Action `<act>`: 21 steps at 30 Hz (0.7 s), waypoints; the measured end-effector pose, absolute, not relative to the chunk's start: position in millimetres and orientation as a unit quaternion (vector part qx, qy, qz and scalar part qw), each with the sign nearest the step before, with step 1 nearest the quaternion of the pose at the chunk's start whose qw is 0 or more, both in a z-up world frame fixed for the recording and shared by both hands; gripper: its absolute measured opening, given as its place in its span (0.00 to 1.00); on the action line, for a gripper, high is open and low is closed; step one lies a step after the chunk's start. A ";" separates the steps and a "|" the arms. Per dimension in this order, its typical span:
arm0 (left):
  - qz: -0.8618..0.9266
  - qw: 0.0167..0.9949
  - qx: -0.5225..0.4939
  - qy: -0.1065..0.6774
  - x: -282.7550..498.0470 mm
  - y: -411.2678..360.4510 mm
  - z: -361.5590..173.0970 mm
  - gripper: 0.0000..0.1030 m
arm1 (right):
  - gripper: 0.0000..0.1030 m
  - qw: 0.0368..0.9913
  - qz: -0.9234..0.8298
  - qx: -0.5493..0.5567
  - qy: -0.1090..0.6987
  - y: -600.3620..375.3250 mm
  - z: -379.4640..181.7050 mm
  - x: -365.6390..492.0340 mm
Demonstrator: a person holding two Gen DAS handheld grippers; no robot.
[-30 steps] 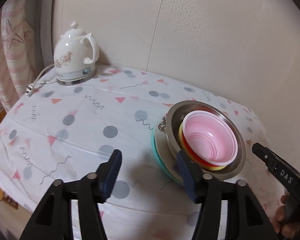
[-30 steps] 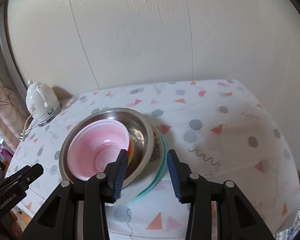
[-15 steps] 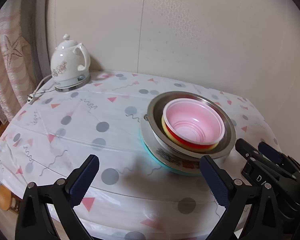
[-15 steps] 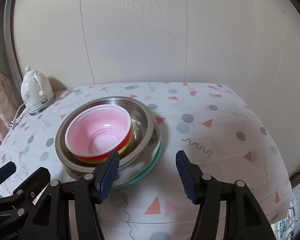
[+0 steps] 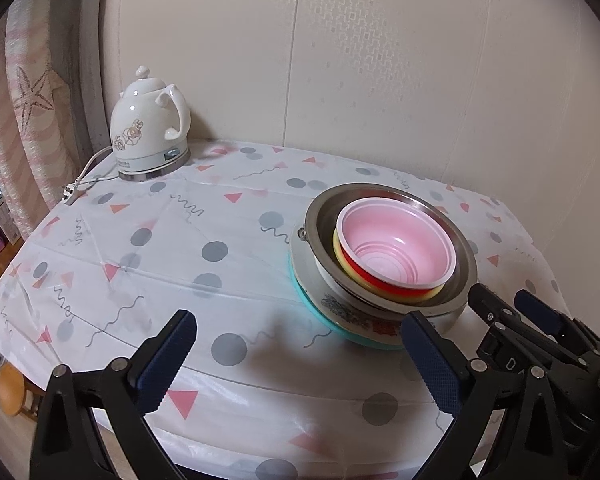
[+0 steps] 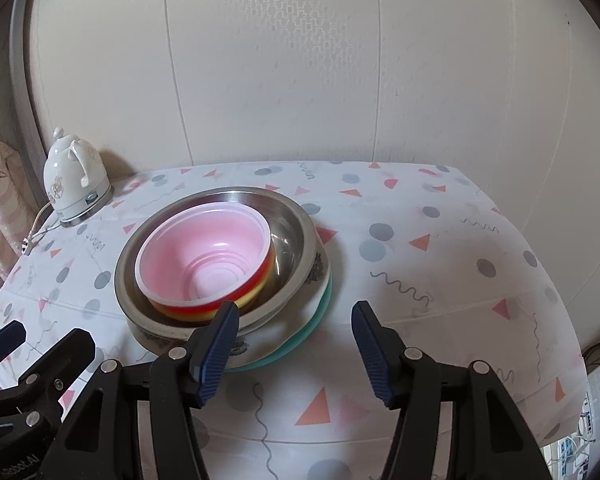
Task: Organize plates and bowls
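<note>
A pink bowl (image 5: 396,248) sits nested in a red bowl and a yellow bowl inside a steel bowl (image 5: 320,216). The steel bowl stands on a white flowered plate (image 5: 340,308) over a teal plate (image 5: 300,280). My left gripper (image 5: 296,332) is wide open in front of the stack, holding nothing. From the right wrist view the pink bowl (image 6: 204,248), steel bowl (image 6: 296,232) and teal plate (image 6: 320,320) lie just beyond my right gripper (image 6: 295,312), which is open and empty. Each gripper shows in the other's view: right gripper (image 5: 500,296), left gripper (image 6: 48,334).
A white electric kettle (image 5: 148,132) with its cord stands at the back left corner by a pink curtain (image 5: 16,120). The patterned tablecloth (image 5: 180,240) covers the table up to a pale wall. The table's front edge is just below the grippers.
Both grippers have opened wider and drawn back from the stack. The right fingers, earlier astride the steel bowl's rim, now stand clear of it. The stack has stayed put.
</note>
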State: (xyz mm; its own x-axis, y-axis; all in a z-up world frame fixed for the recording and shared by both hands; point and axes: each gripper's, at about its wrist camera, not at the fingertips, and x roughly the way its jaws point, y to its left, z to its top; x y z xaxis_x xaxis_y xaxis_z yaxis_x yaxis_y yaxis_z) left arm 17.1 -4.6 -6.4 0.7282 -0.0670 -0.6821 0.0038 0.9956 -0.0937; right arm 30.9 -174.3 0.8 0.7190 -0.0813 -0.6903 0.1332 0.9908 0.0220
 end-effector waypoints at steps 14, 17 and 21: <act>-0.006 0.928 -0.033 0.371 18.4 -4.8 -6.8 1.00 | 0.58 0.924 -0.060 0.043 0.376 -177.4 -2.5 33.9; -0.005 0.928 -0.037 0.370 18.2 -3.8 -6.3 1.00 | 0.58 0.924 -0.060 0.042 0.376 -177.3 -2.5 34.8; -0.005 0.928 -0.041 0.370 19.4 -2.1 -6.1 1.00 | 0.58 0.924 -0.060 0.042 0.376 -176.6 -2.9 35.4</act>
State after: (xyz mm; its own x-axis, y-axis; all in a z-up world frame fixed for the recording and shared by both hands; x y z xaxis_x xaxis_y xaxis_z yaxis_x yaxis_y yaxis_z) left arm 19.4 -2.1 -6.1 0.7257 -0.0400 -0.6869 -0.0210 0.9966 -0.0802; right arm 35.4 -176.6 -2.9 0.7103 -0.0794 -0.6994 0.1424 0.9893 0.0322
